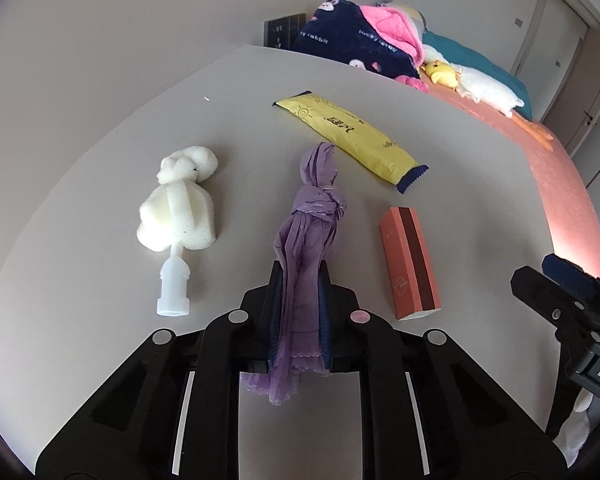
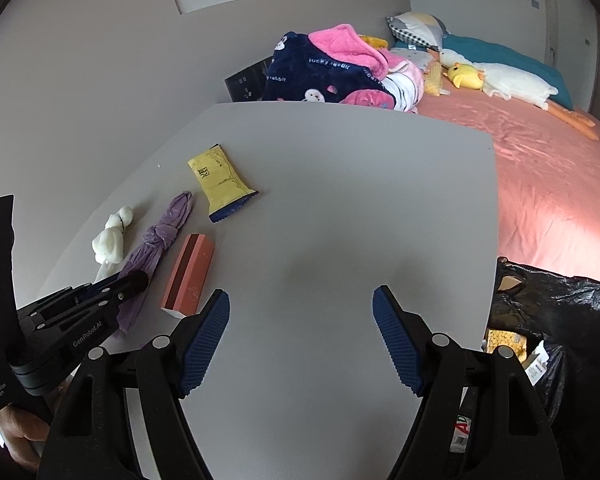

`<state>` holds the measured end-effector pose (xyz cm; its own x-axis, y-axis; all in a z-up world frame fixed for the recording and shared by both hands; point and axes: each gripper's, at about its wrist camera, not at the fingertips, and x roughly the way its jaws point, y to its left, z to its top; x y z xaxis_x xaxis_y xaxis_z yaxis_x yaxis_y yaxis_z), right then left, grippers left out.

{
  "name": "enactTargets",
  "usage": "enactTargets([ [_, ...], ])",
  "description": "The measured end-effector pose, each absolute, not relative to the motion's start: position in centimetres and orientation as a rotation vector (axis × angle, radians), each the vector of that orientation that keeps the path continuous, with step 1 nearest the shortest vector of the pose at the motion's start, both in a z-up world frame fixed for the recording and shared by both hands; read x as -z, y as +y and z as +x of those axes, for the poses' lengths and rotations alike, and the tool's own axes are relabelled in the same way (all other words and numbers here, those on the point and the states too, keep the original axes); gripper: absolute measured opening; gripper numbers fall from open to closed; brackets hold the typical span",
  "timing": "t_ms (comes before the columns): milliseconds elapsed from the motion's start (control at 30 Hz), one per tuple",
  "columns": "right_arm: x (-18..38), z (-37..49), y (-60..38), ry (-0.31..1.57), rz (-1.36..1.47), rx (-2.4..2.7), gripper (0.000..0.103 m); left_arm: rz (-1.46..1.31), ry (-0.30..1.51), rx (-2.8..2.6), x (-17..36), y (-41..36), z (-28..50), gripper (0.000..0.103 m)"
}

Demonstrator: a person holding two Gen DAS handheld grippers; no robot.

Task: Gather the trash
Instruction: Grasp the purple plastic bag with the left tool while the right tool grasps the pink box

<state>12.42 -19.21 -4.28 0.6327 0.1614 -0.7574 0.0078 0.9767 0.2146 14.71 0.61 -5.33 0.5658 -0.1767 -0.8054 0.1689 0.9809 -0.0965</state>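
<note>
Gripping only the loose tail of a knotted purple plastic bag (image 1: 314, 216), the left tool (image 1: 299, 280) risks losing it: the film is thin and slippery, so a quick lift could let it slide out from between the pads. In the left wrist view the bag's knot and far end lie on the grey tabletop (image 1: 240, 120), pointing away from the tool. A yellow wrapper (image 1: 350, 136) lies just beyond that far end, and a pink box (image 1: 410, 264) lies just beside the bag on its right, so a dragging pull could sweep either one out of place. A white foam brush (image 1: 178, 216) lies well apart on the bag's other side and is less likely to be disturbed.

The black trash bag (image 2: 556, 320) hangs open past the tabletop's right edge, beside a pink bed (image 2: 540, 184). Carrying the purple bag across means passing the right tool (image 2: 300, 340), so the two tools could collide.

The left tool's jaws are pressed together on the purple bag, with film bunched between them and a frayed end hanging out behind. The right tool's jaws are spread wide above bare tabletop, holding nothing and touching nothing.
</note>
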Motion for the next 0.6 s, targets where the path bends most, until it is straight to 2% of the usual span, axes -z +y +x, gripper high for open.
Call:
enactTargets([
  [133, 4.4, 12.9, -18.2, 0.895, 0.204, -0.118, 0.076, -0.045, 0.879, 0.209, 3.2, 1.5, 14.0, 0.014],
  [300, 4.4, 13.6, -15.9, 0.908, 0.191, -0.172, 0.068, -0.091, 0.798, 0.199, 0.2, 3.4, 13.1, 0.014],
  [500, 4.9, 14.3, -13.1, 0.925, 0.17, -0.199, 0.066, -0.106, 0.744, 0.143, -1.8, 5.5, 12.7, 0.014],
  [600, 5.4, 14.8, -12.2, 0.945, 0.165, -0.19, 0.059, -0.118, 0.741, 0.128, -2.2, 6.2, 12.6, 0.014],
])
